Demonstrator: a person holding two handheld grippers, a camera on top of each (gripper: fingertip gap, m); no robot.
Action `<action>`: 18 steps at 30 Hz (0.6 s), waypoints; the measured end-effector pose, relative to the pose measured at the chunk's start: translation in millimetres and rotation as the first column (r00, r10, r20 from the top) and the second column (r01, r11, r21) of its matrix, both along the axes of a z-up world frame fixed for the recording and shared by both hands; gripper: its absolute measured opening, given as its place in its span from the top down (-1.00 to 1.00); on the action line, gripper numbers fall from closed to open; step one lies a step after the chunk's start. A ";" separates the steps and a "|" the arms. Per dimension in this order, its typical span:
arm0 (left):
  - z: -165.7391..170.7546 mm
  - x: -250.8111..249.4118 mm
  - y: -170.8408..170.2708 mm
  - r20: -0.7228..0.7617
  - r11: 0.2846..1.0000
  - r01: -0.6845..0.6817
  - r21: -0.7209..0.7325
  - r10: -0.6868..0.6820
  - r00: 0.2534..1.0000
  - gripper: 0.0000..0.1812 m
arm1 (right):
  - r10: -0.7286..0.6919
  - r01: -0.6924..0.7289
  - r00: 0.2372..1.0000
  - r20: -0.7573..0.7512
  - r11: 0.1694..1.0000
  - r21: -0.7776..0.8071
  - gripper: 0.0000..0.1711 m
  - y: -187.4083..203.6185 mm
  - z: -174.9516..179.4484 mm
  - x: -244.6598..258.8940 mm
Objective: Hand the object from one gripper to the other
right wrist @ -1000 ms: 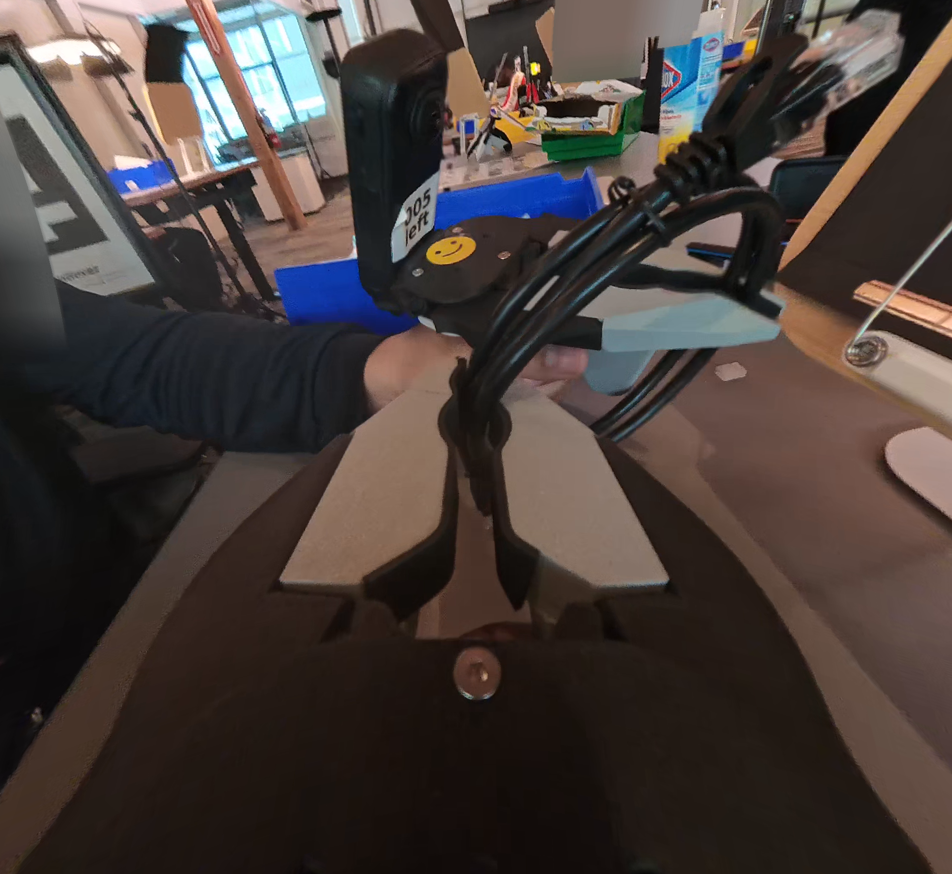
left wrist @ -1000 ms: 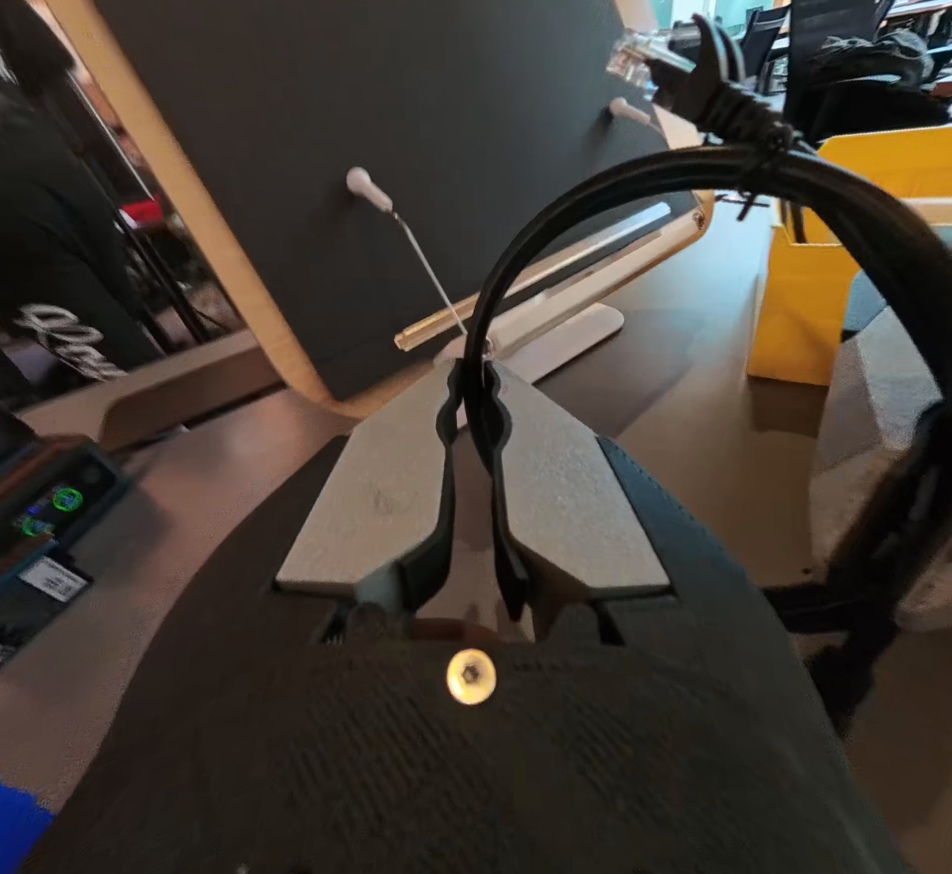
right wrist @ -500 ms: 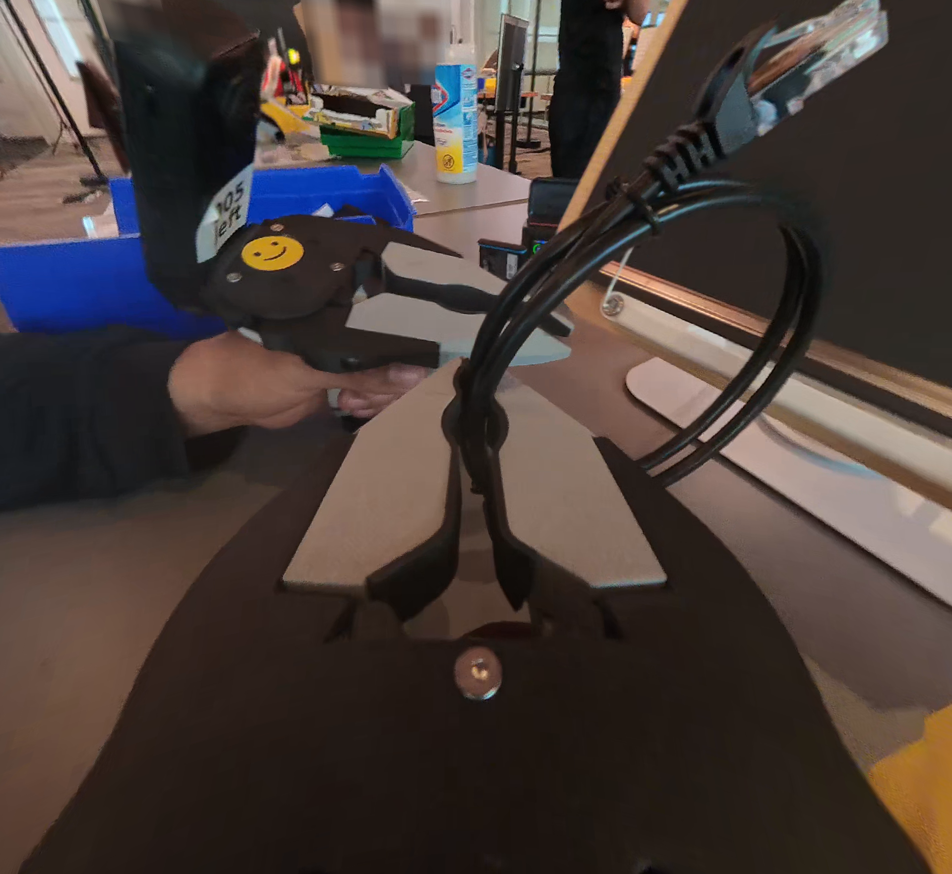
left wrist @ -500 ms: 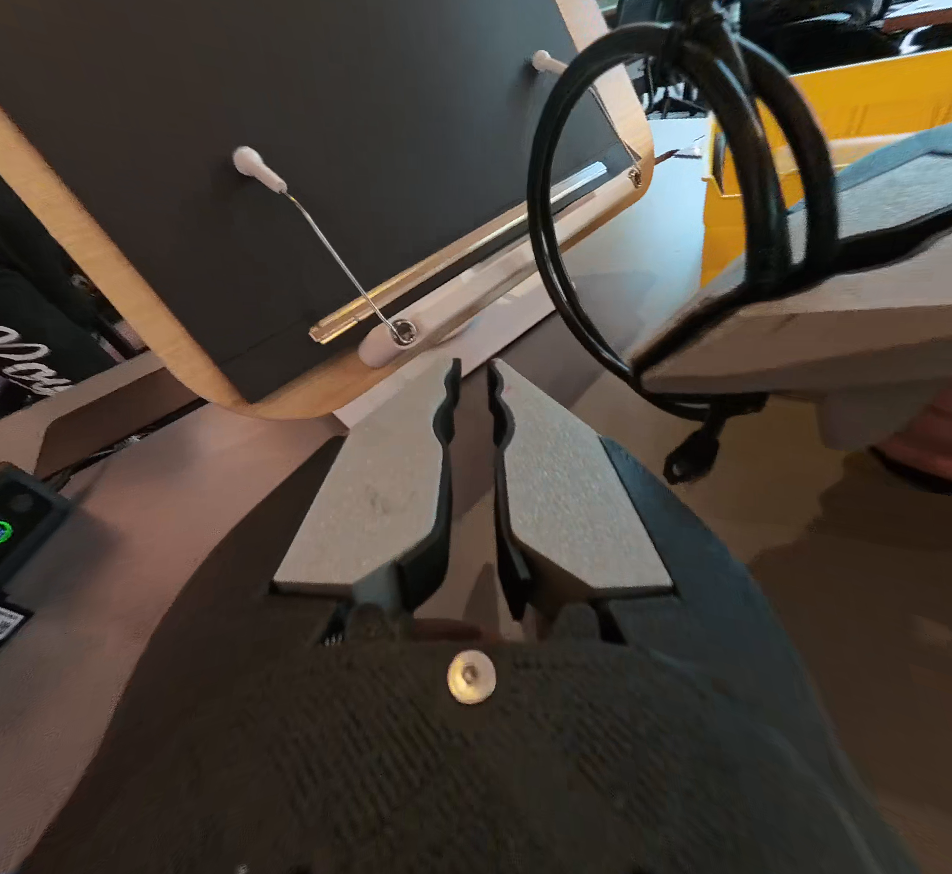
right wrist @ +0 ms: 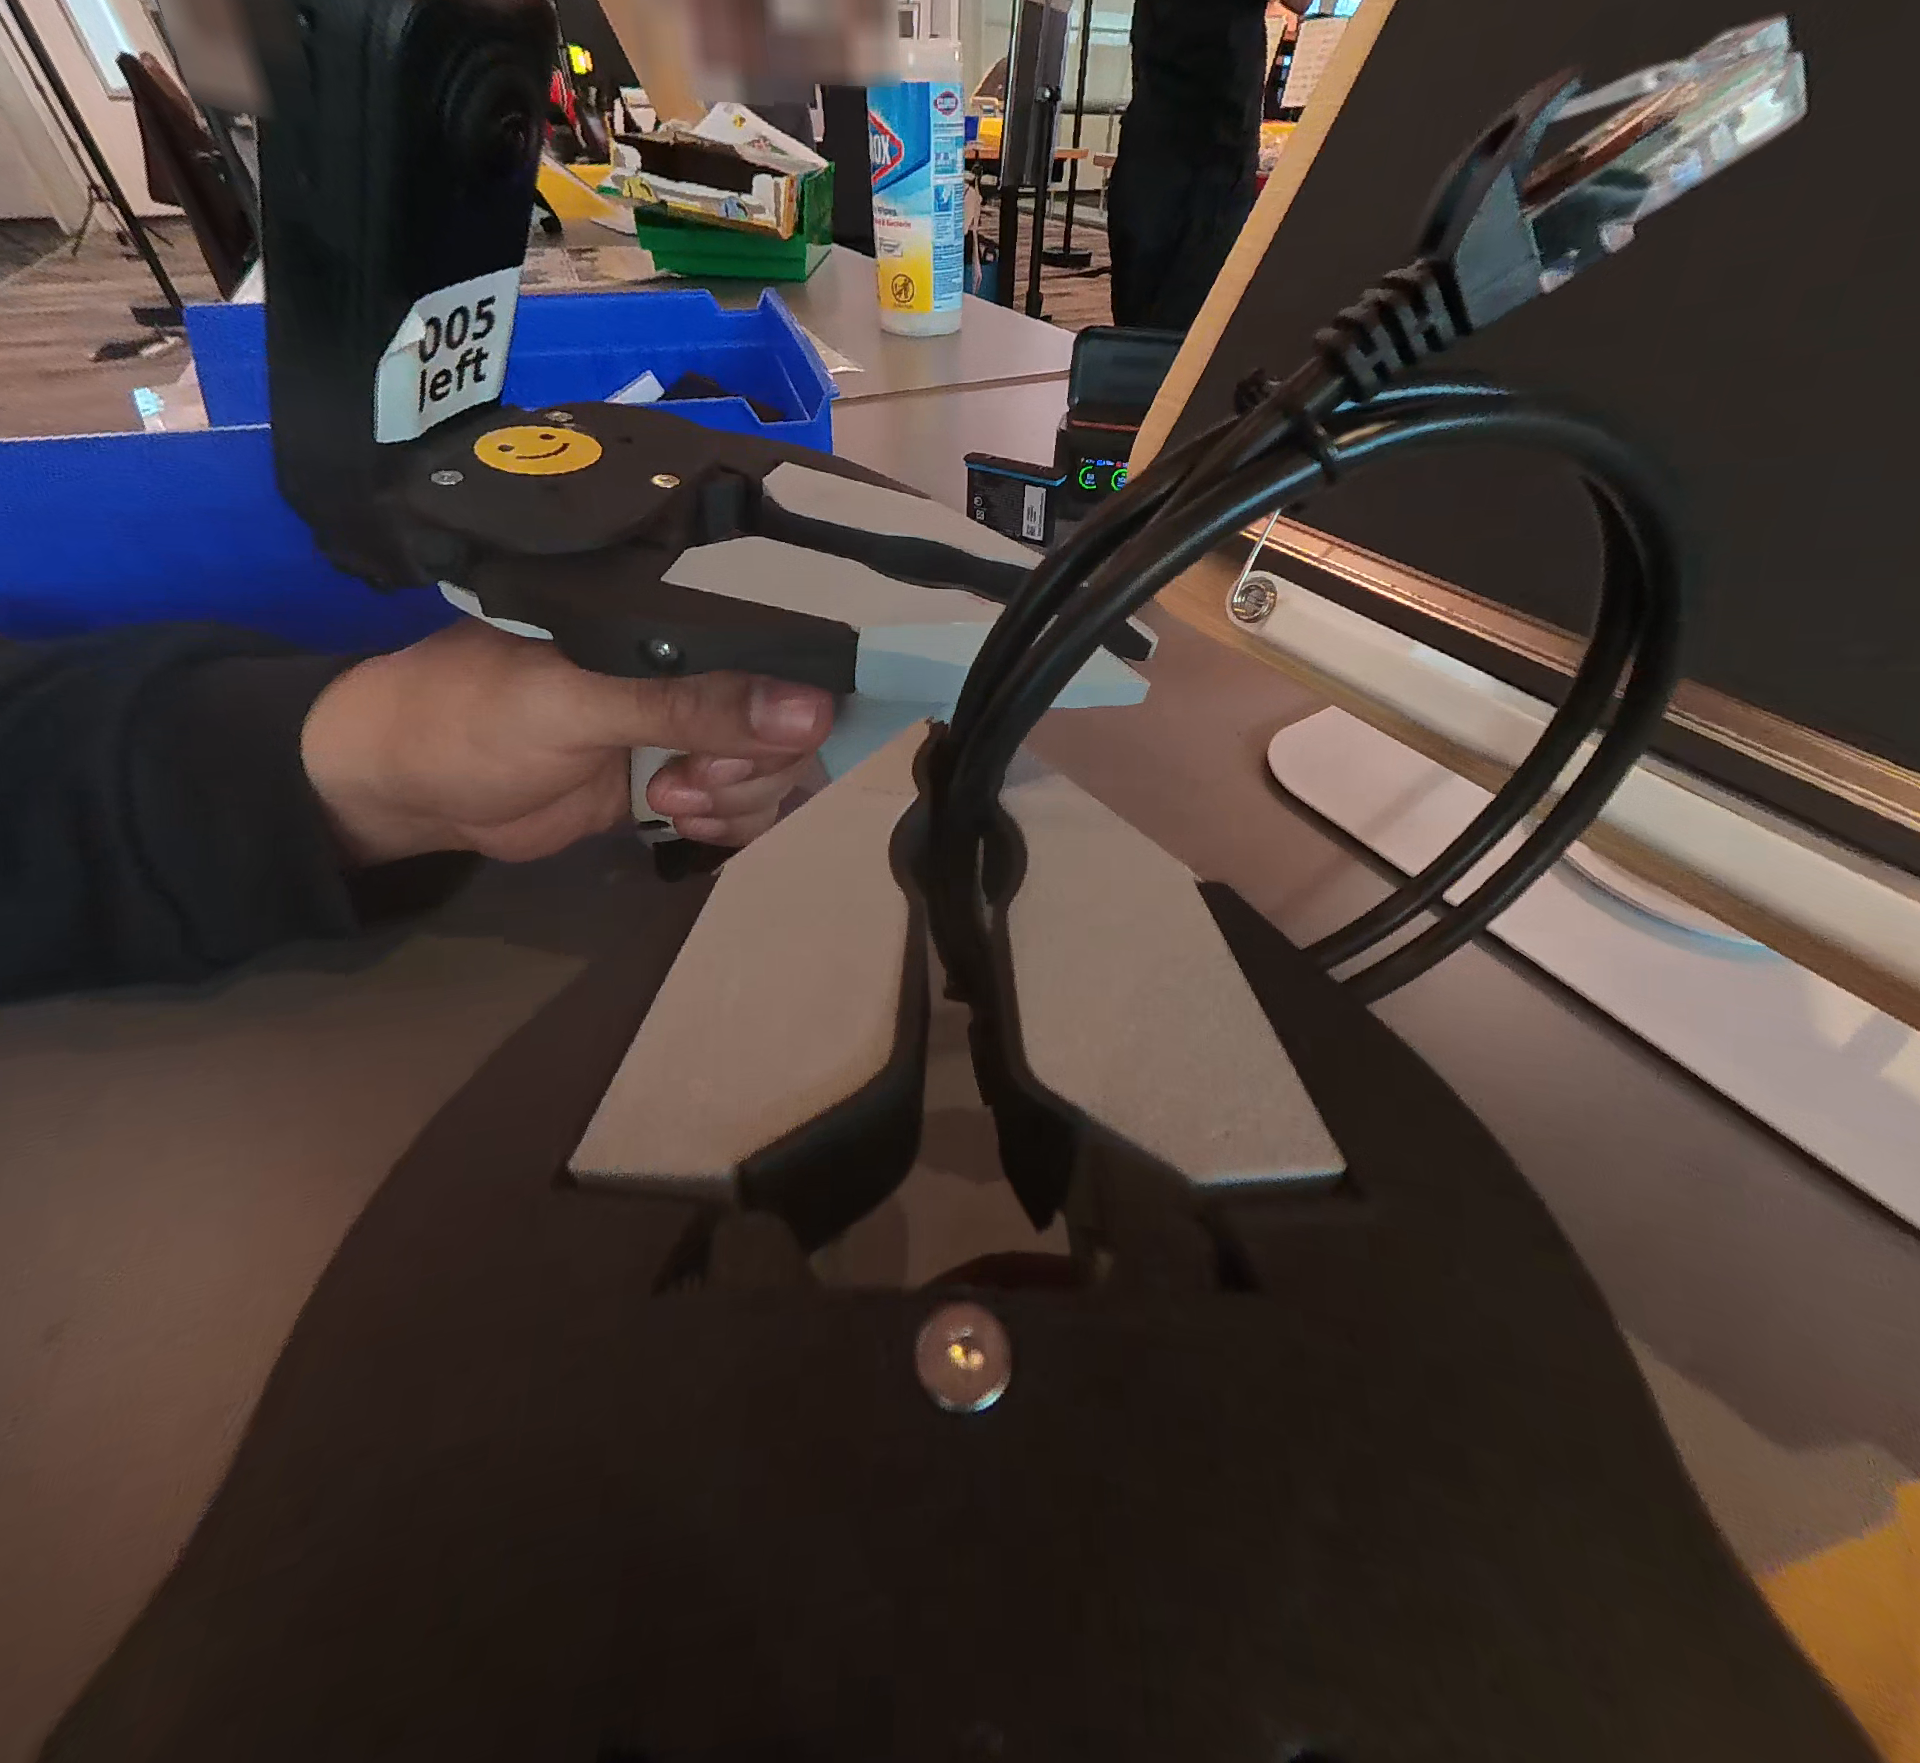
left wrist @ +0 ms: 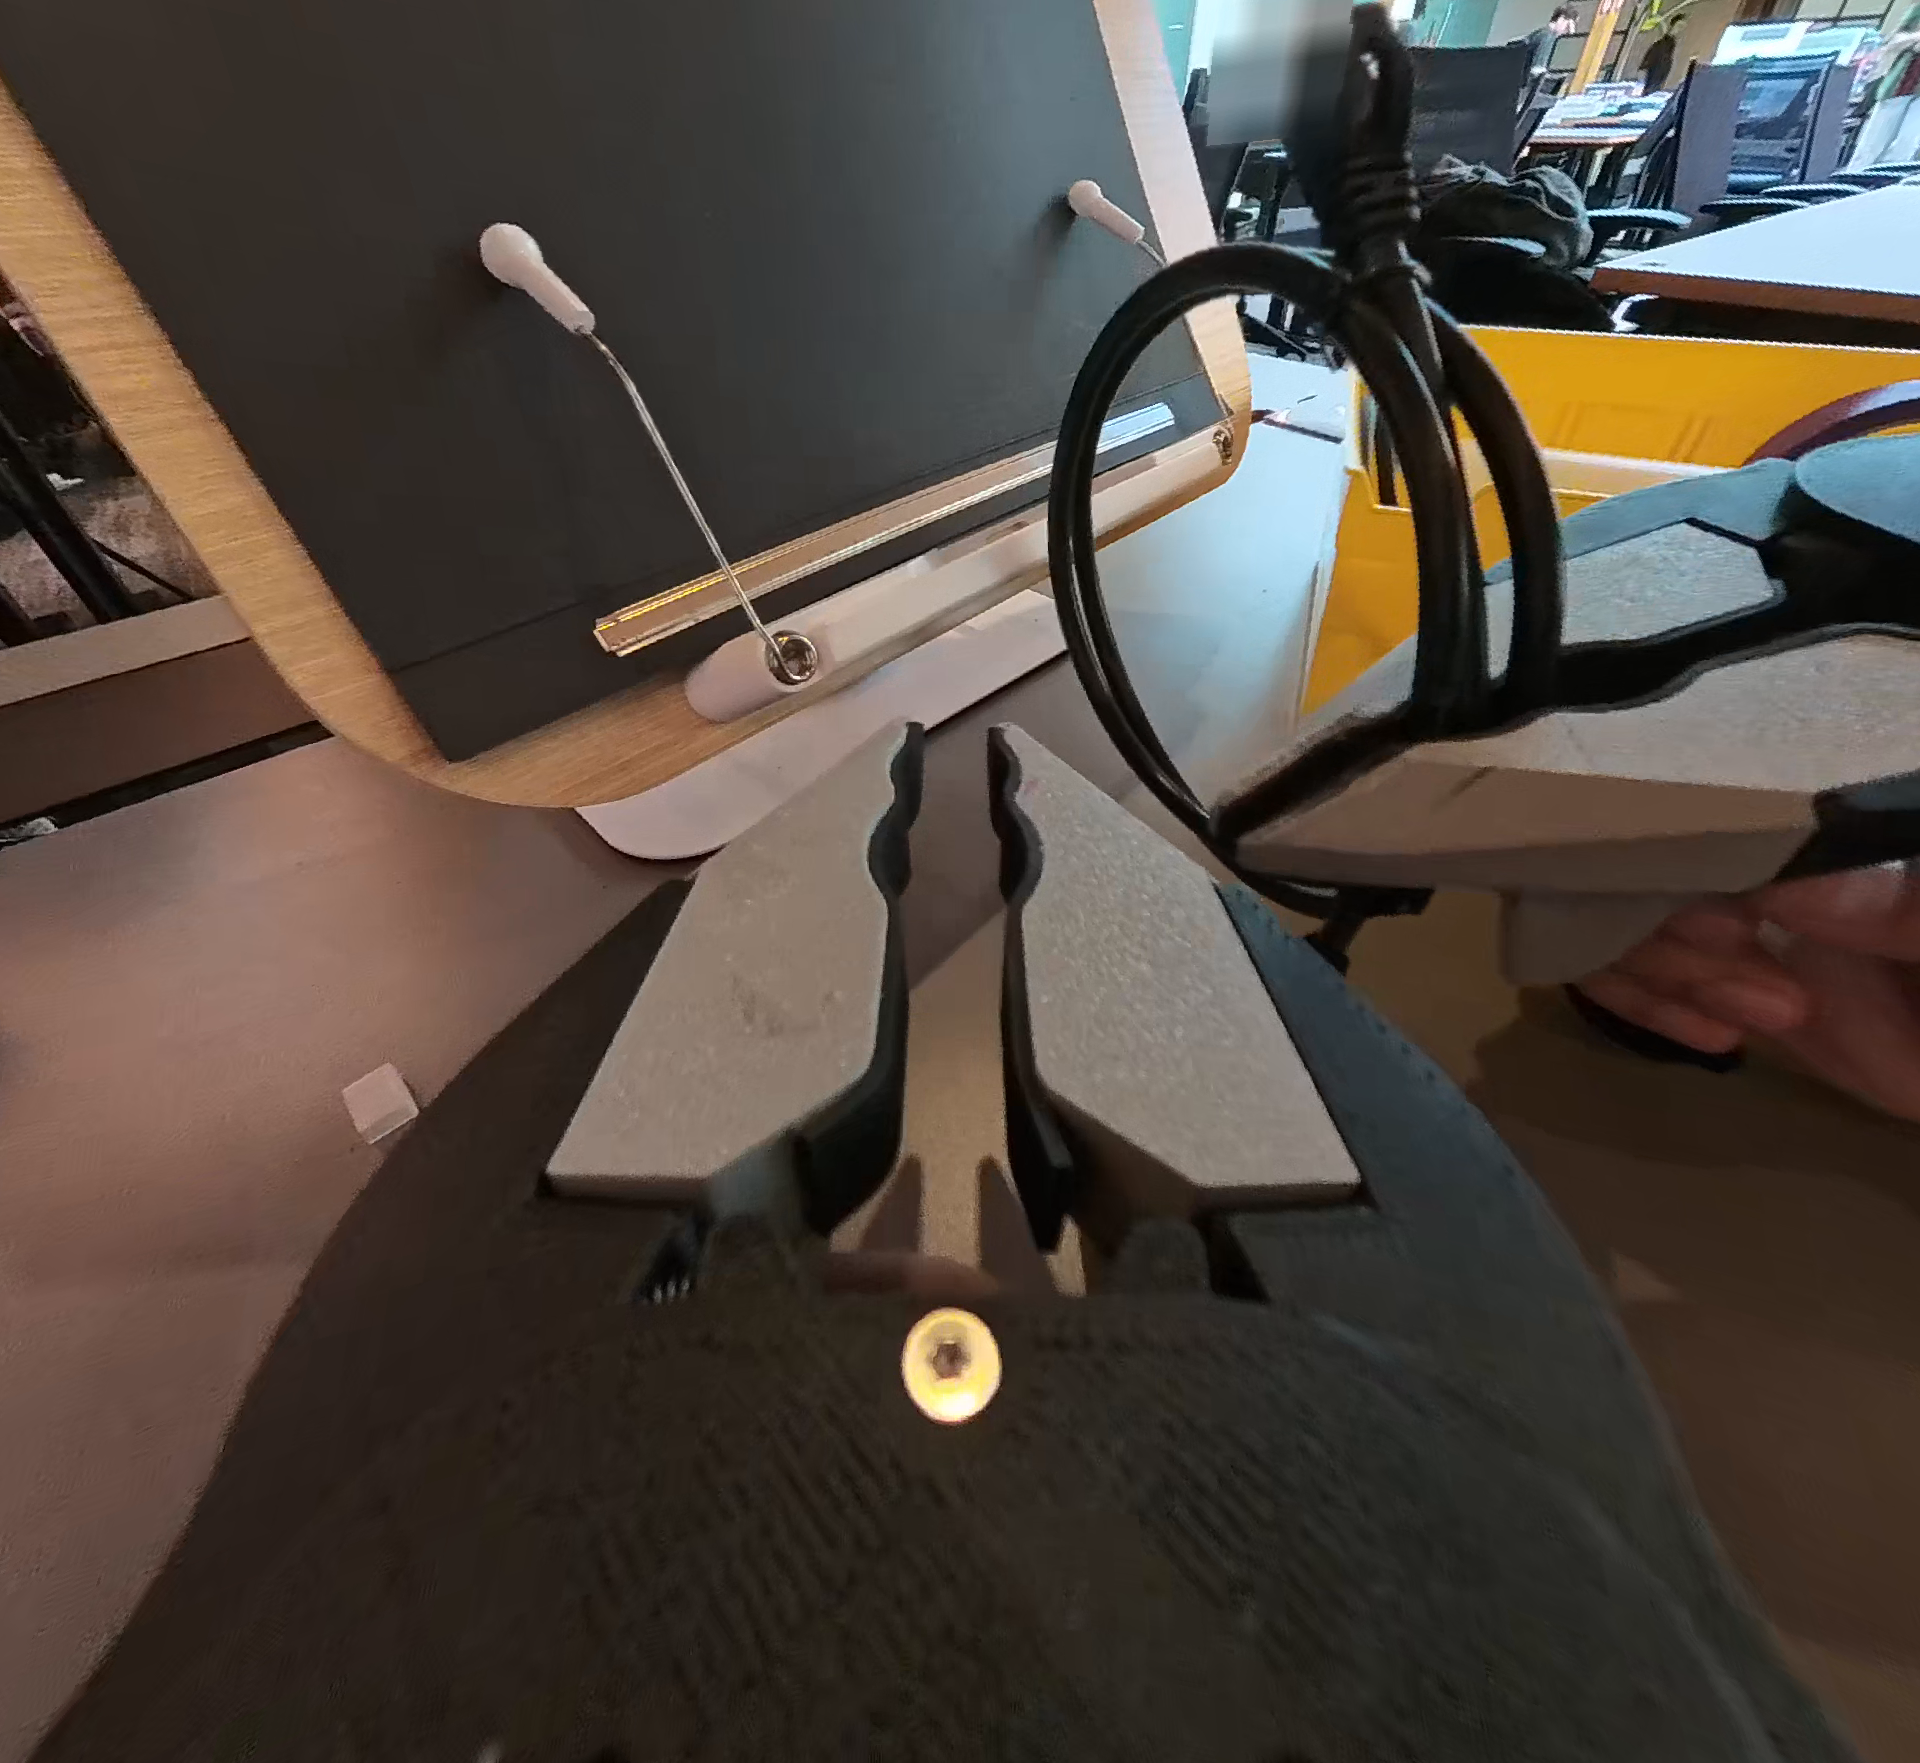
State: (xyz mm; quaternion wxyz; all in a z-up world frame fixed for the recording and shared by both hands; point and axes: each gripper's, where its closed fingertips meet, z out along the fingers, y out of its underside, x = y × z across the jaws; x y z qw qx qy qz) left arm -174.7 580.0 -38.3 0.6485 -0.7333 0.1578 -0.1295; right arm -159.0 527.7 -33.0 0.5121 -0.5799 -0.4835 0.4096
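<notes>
Cable (right wrist: 1496, 674) clamped in right hand-held gripper (right wrist: 961, 840)

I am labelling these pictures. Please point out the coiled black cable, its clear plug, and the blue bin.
coiled black cable (right wrist: 1621, 674), right wrist view, right side of loop
clear plug (right wrist: 1673, 118), right wrist view, transparent body
blue bin (right wrist: 665, 342), right wrist view, rear wall

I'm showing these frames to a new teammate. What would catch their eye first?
Probably the coiled black cable with its clear plug, held up in mid-air by the right gripper, which is shut on the coil. Next, the left gripper, slightly open and empty just left of the coil. Behind both leans a big dark board with a wooden edge, with a yellow bin at far right.
</notes>
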 end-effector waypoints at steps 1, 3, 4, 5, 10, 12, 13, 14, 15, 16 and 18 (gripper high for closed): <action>-0.2 0.1 0.1 0.001 1.000 0.002 -0.002 -0.002 1.000 0.89 | 0.002 -0.002 1.000 0.003 1.000 0.000 1.00 0.1 -0.6 -0.3; -0.5 0.4 0.2 0.005 1.000 0.007 -0.005 -0.007 1.000 0.90 | 0.003 -0.003 1.000 0.004 1.000 -0.006 1.00 1.1 -1.7 -0.7; -0.1 0.2 0.2 0.010 1.000 0.006 -0.004 -0.006 1.000 0.90 | 0.006 -0.006 1.000 0.003 1.000 -0.012 1.00 1.6 -2.5 -1.0; 0.6 0.5 0.2 0.015 1.000 0.008 -0.001 -0.008 1.000 0.91 | 0.006 -0.006 1.000 0.004 1.000 -0.019 1.00 2.7 -3.6 -1.3; 0.0 3.5 0.1 0.006 1.000 0.018 -0.002 -0.018 1.000 0.91 | 0.014 -0.014 1.000 0.002 0.999 -0.052 1.00 5.1 -6.4 -2.7; -0.3 5.7 0.3 0.005 1.000 0.027 -0.004 -0.027 1.000 0.92 | 0.014 -0.014 1.000 0.006 0.999 -0.046 1.00 4.9 -6.7 -3.0; -0.7 7.3 0.4 0.003 0.999 0.033 -0.006 -0.033 0.999 0.92 | 0.016 -0.016 1.000 0.007 0.999 -0.045 1.00 4.5 -6.6 -3.3; -1.0 8.8 0.4 0.000 0.999 0.038 -0.007 -0.038 0.999 0.92 | 0.019 -0.018 1.000 0.008 0.999 -0.045 1.00 3.9 -6.7 -3.6; -1.2 10.5 0.0 -0.006 0.999 0.044 -0.006 -0.044 0.999 0.92 | 0.019 -0.019 1.000 0.009 0.999 -0.045 1.00 3.6 -6.5 -3.5; -1.3 11.8 -0.2 -0.012 0.999 0.047 -0.004 -0.047 0.999 0.92 | 0.017 -0.017 1.000 0.008 0.999 -0.042 1.00 3.5 -5.9 -3.1; -1.1 13.5 -1.0 -0.031 0.999 0.046 0.005 -0.045 0.998 0.92 | 0.015 -0.015 1.000 0.000 0.999 -0.039 1.00 2.9 -3.6 -1.8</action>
